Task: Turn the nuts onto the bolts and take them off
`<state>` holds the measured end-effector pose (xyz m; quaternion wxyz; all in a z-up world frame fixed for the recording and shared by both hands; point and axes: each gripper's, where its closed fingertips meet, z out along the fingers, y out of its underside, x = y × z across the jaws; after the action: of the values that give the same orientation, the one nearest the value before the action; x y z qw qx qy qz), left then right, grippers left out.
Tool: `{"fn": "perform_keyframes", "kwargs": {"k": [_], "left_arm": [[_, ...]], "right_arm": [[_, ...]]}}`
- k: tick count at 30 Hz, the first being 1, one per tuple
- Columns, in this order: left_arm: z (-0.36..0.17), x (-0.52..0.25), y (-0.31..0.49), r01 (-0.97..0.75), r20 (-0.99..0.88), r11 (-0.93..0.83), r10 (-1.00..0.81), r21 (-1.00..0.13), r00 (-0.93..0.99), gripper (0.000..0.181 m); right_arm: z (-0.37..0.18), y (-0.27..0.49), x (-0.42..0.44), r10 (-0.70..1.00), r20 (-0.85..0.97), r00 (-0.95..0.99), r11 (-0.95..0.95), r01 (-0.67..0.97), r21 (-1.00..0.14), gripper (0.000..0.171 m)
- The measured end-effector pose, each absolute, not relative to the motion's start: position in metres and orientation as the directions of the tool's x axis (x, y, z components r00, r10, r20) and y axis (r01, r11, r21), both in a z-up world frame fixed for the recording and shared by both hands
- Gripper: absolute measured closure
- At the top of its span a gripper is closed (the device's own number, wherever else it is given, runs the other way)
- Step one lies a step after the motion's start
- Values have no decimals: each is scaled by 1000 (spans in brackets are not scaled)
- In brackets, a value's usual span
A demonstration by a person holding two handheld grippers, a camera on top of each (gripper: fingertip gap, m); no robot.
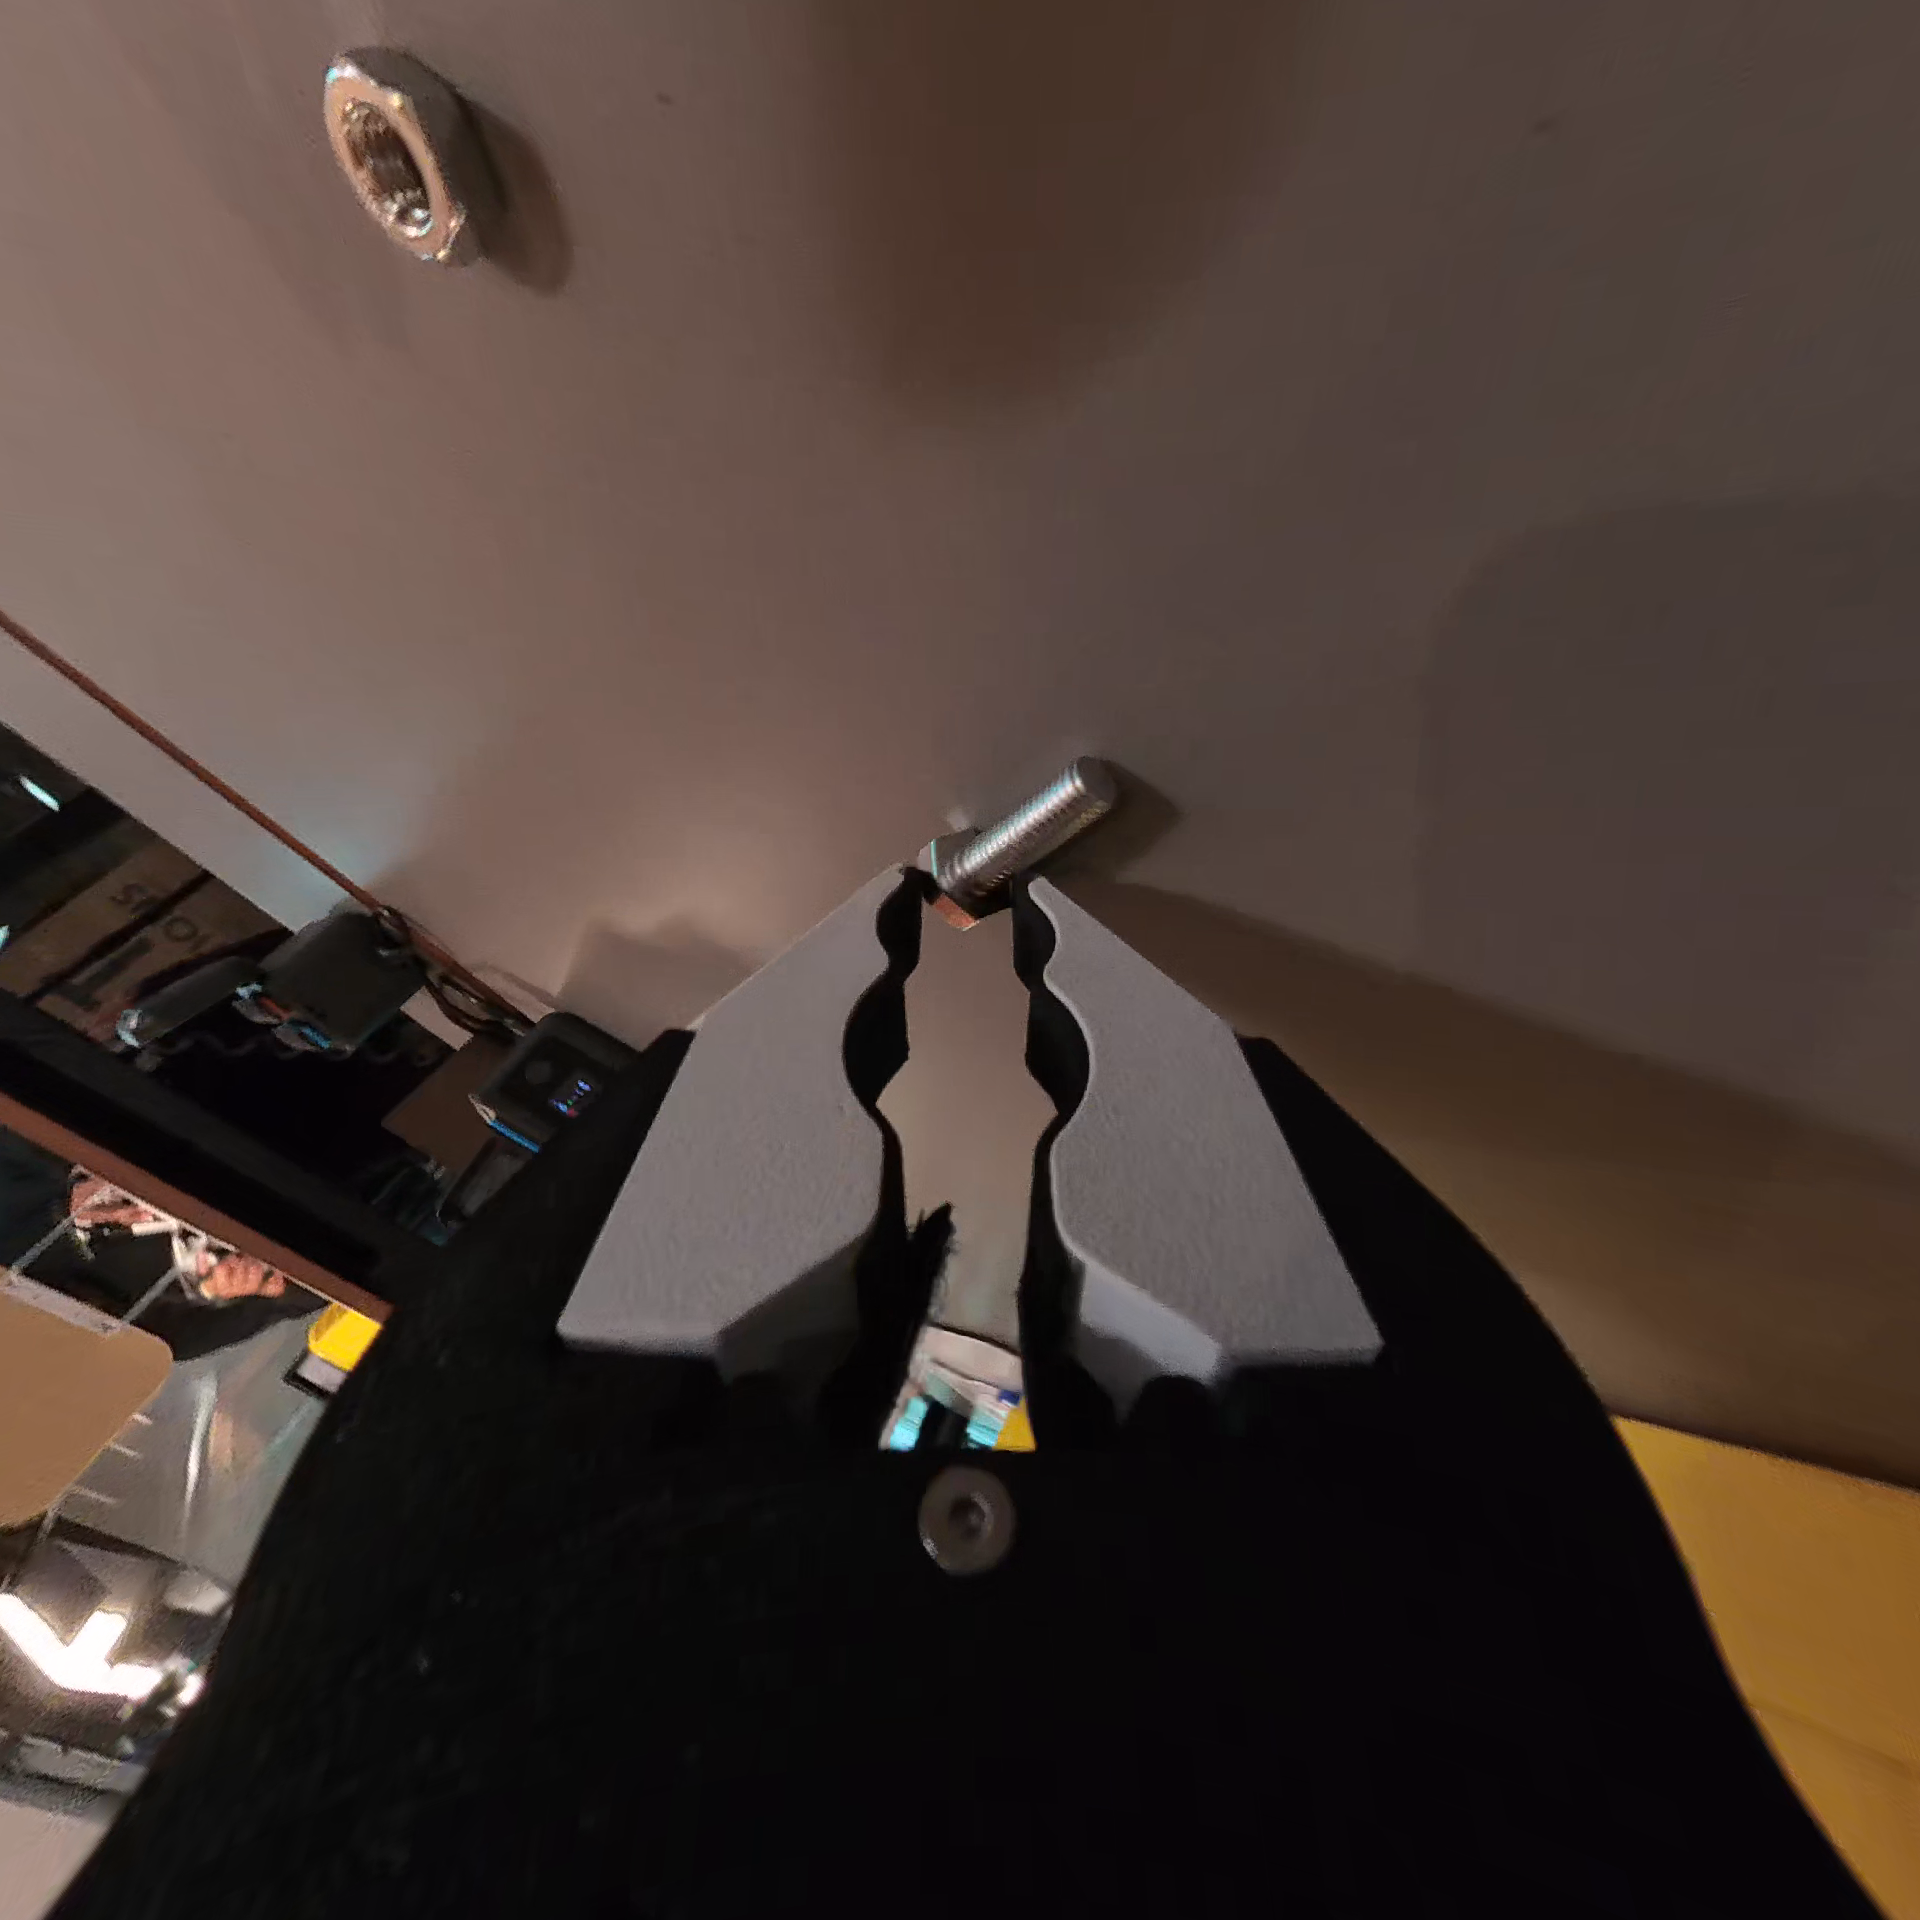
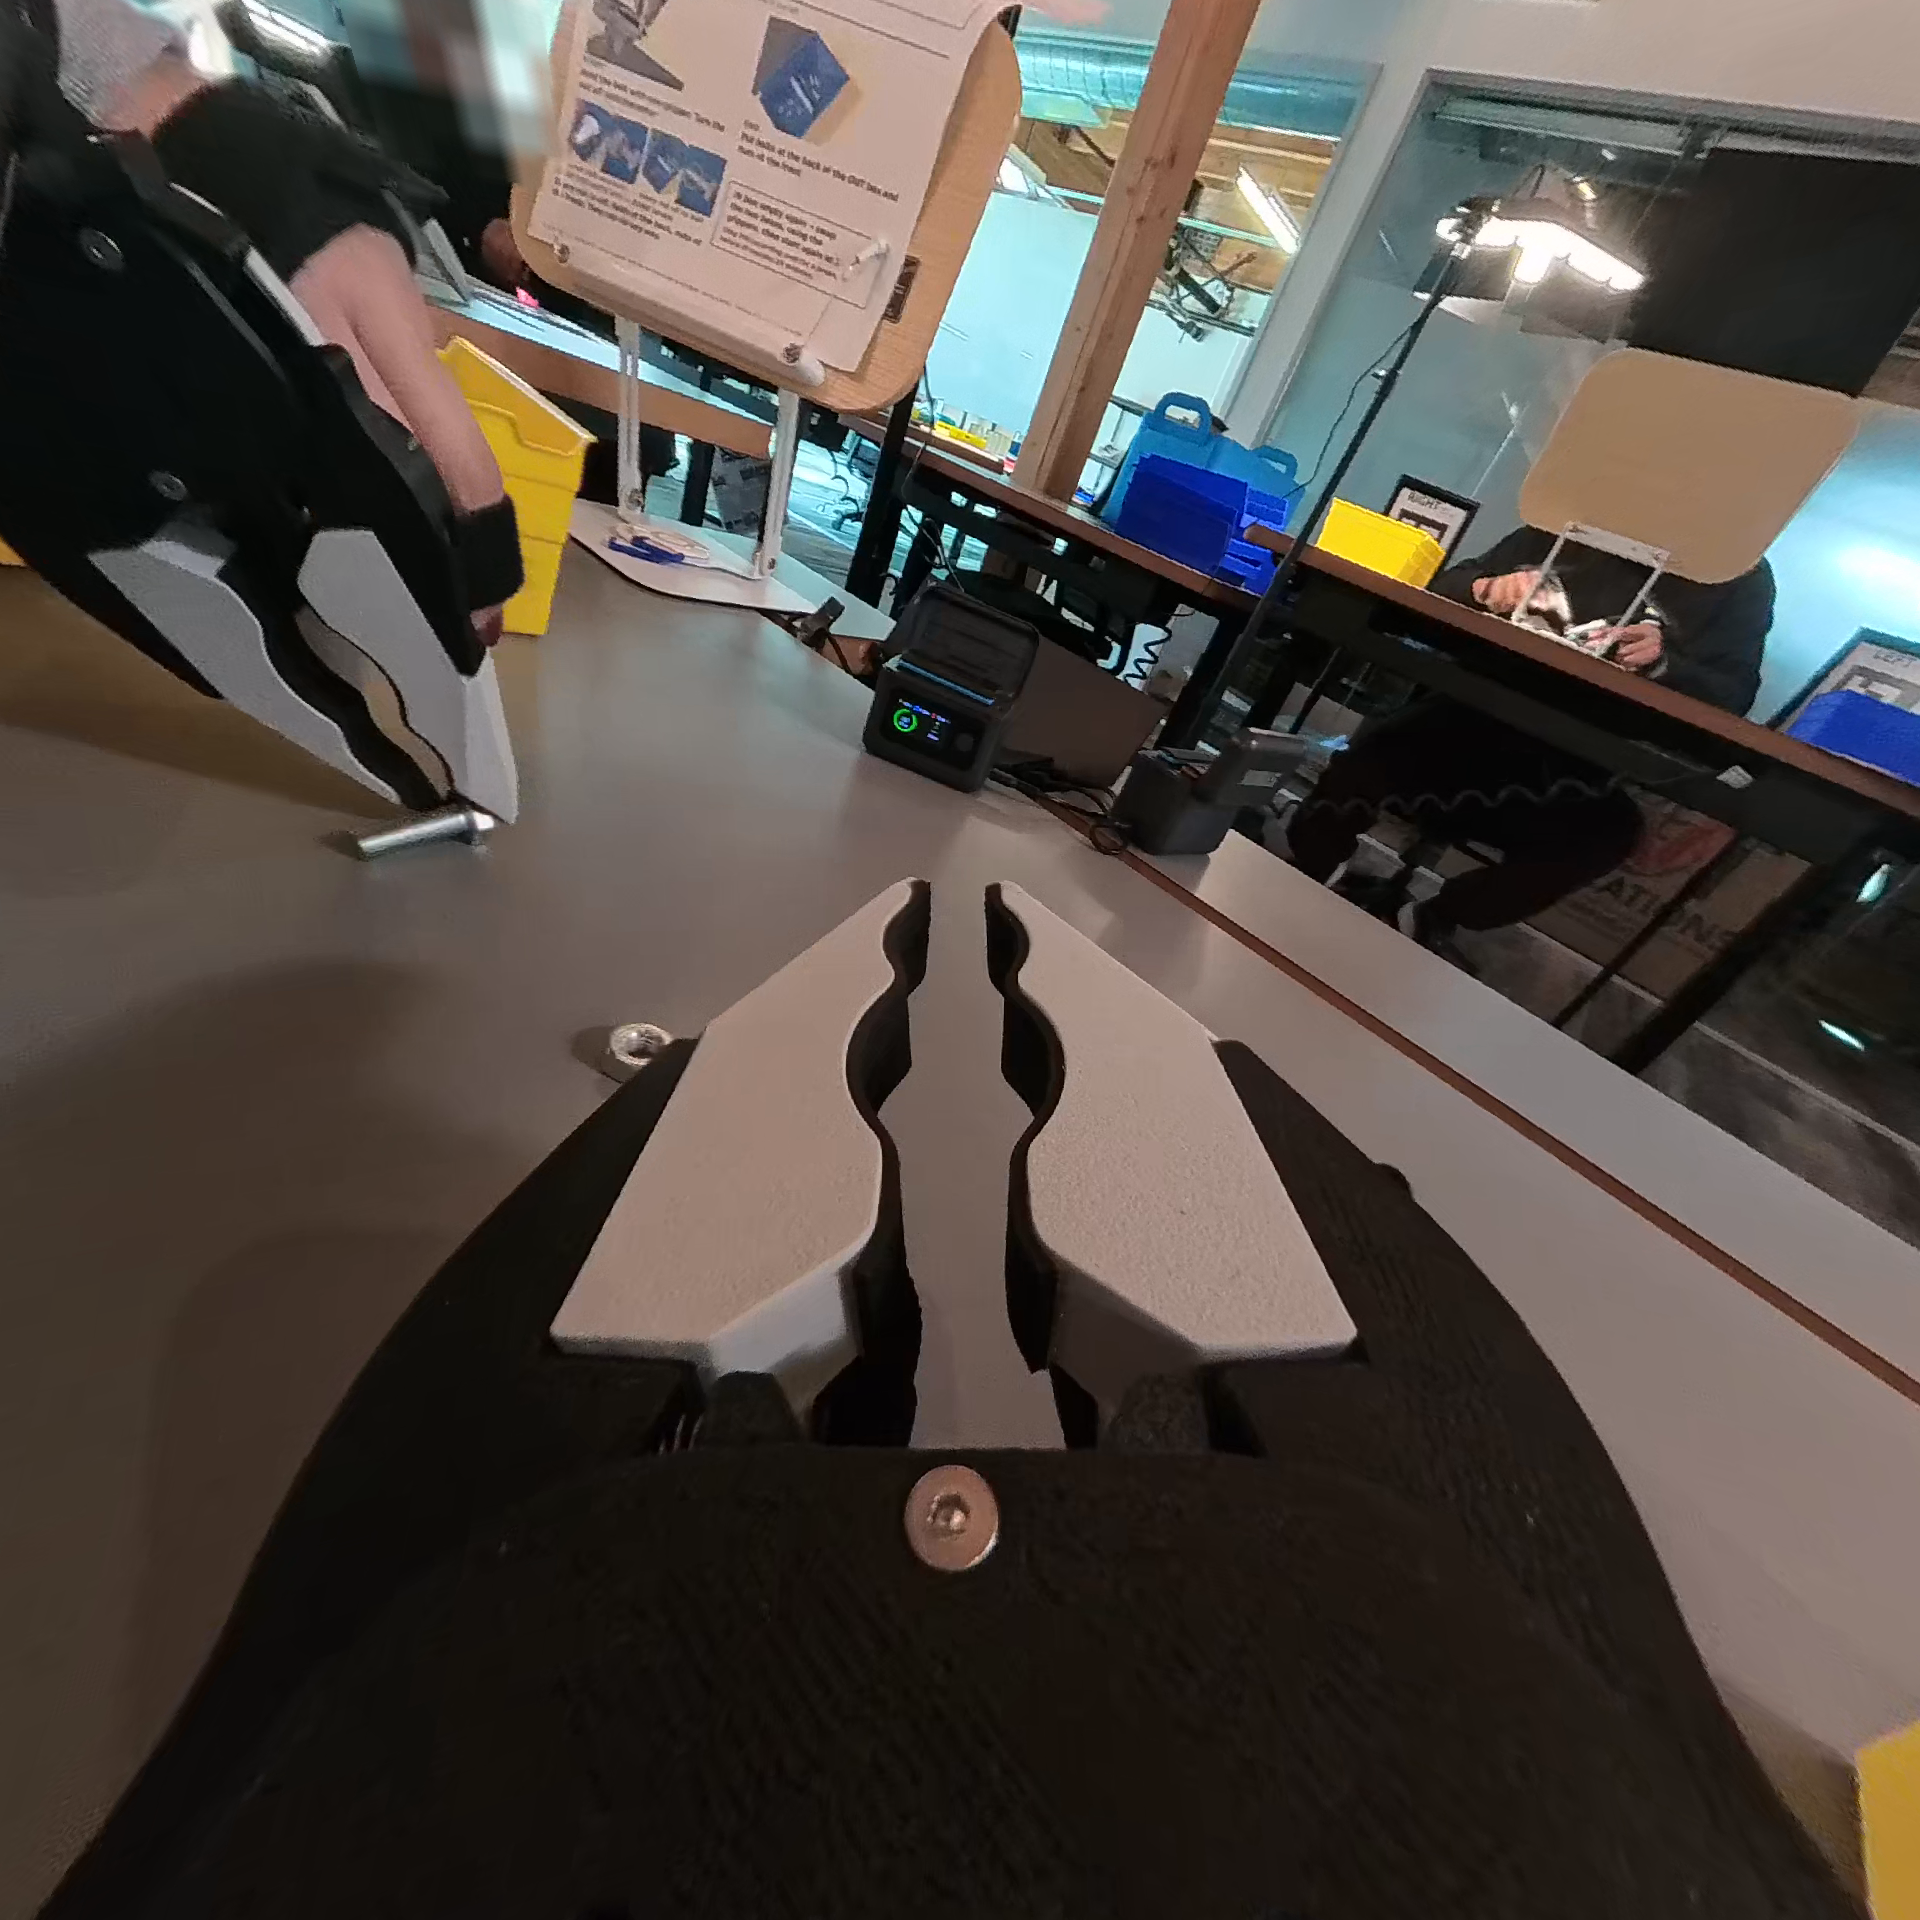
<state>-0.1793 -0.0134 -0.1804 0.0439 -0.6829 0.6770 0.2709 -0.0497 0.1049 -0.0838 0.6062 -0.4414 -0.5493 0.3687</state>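
A silver bolt [image 1: 1023,831] lies on its side on the grey table [image 1: 1039,312]. My left gripper [image 1: 961,894] is tilted down, with its fingertips closed on the bolt's head. In the right wrist view the left gripper [image 2: 457,805] holds the bolt [image 2: 416,833] at the far left. A silver nut [image 1: 400,156] lies flat on the table, apart from the bolt. The nut [image 2: 623,1044] sits just left of my right gripper [image 2: 956,894]. The right gripper hovers low over the table, empty, with a narrow gap between its jaws.
A yellow bin [image 2: 520,468] and an instruction board on a white stand [image 2: 769,187] stand behind the left gripper. A small black device with a lit screen [image 2: 935,696] and cables sit near the table's far edge [image 2: 1455,1091]. A person works at another table [image 2: 1621,623]. Across from one pair of fingers to the other is roughly 20 centimeters. The silver nut [image 1: 400,156] is about 10 centimeters from my right fingertips.
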Motion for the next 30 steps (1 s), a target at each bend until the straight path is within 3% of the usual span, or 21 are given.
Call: {"fn": "perform_keyframes", "kwargs": {"k": [3,5,7,9,11,13,17,22,24,27,30], "left_arm": [[-179,-178,-15,-951,-497,-206,-865,232,66,167],[-177,-171,-12,-943,-567,-318,-796,93,213,167],[-168,-162,-6,-892,-626,-438,-665,-115,407,168],[-157,-144,2,-757,-576,-513,-500,-404,647,168],[-147,-119,9,-540,-388,-517,-379,-664,840,168],[-138,-96,14,-341,-196,-472,-330,-813,924,168],[-129,-68,14,-191,-35,-407,-360,-893,932,168],[-125,-52,8,-161,8,-376,-411,-913,912,168],[-126,-45,6,-155,23,-378,-427,-913,904,166],[-131,-36,2,-193,0,-375,-459,-907,889,137],[-125,-23,-3,-148,55,-346,-514,-926,856,133]], "right_arm": [[-85,97,-51,934,346,87,344,35,-938,161],[-86,89,-53,940,338,38,337,31,-941,160],[-86,74,-56,950,309,-49,310,24,-950,159],[-84,53,-60,951,264,-164,269,12,-963,158],[-82,30,-62,928,244,-280,253,-4,-967,155],[-84,12,-62,885,276,-374,291,-18,-957,151],[-92,-6,-59,821,323,-471,356,-21,-934,145],[-89,-15,-54,791,324,-519,356,-39,-934,171],[-86,-14,-53,792,269,-548,310,-20,-951,171],[-75,-9,-46,777,121,-618,156,3,-988,171],[-69,-9,-39,722,35,-691,74,28,-997,171]]}}
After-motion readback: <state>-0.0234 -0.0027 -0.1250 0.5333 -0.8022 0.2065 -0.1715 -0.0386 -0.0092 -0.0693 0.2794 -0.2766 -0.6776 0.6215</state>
